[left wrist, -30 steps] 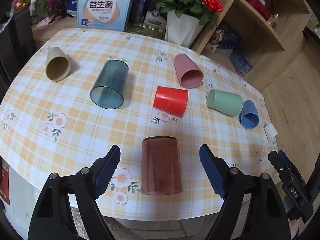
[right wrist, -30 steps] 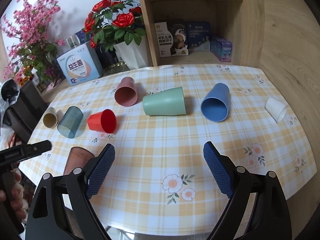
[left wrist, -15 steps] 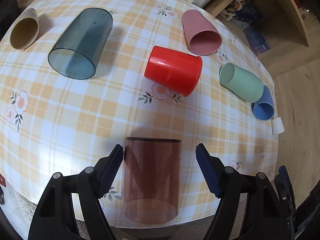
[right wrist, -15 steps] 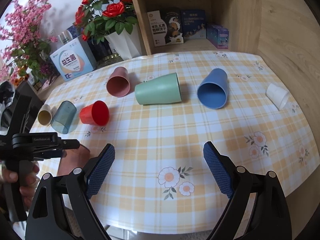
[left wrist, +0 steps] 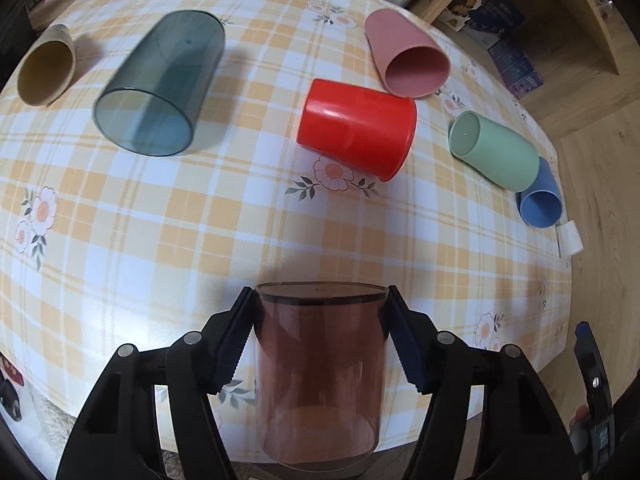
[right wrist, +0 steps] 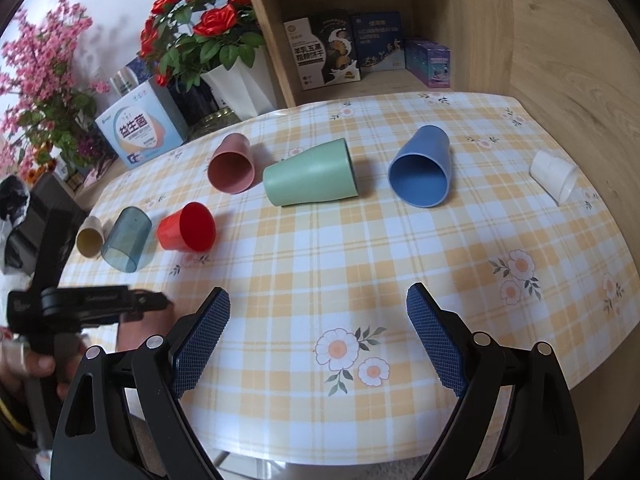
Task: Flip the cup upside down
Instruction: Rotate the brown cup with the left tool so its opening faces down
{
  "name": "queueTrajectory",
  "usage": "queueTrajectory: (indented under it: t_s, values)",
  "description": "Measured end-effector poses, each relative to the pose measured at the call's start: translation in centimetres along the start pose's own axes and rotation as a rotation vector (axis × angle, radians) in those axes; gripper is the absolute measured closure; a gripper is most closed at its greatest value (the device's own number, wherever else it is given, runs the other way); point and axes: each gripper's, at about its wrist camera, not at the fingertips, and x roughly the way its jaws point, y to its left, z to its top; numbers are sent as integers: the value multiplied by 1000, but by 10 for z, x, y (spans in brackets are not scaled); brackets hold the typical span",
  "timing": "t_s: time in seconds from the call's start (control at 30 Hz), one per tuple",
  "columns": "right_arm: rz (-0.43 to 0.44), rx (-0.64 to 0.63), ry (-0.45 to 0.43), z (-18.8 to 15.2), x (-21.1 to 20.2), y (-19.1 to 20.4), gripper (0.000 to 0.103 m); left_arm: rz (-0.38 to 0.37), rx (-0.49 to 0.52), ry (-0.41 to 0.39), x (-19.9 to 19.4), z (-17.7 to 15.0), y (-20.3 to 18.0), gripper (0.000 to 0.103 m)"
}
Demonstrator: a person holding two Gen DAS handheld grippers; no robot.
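A clear brown cup lies on its side at the near edge of the checked table, closed base away from me. My left gripper has its blue pads against both sides of the cup near the base, shut on it. In the right wrist view the left gripper shows at the far left with the brown cup partly hidden behind it. My right gripper is open and empty above the table's near edge.
Other cups lie on their sides: beige, clear dark teal, red, pink, green, blue, small white. A white vase of roses, a box and wooden shelving stand behind.
My left gripper moved forward and down over the brown cup and closed its pads onto it. My right gripper stayed open and nearly still.
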Motion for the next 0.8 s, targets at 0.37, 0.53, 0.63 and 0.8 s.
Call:
queueTrajectory:
  t_s: [0.37, 0.53, 0.63, 0.8]
  values:
    - [16, 2, 19, -4, 4, 7, 16, 21, -23, -222, -76, -36, 47, 41]
    - [20, -13, 24, -6, 3, 13, 16, 66, -25, -302, -93, -32, 60, 41]
    - [16, -18, 25, -7, 2, 15, 16, 88, -24, -312, -92, -26, 63, 41]
    - [6, -11, 35, -8, 3, 13, 16, 121, -4, -299, -80, -22, 60, 41]
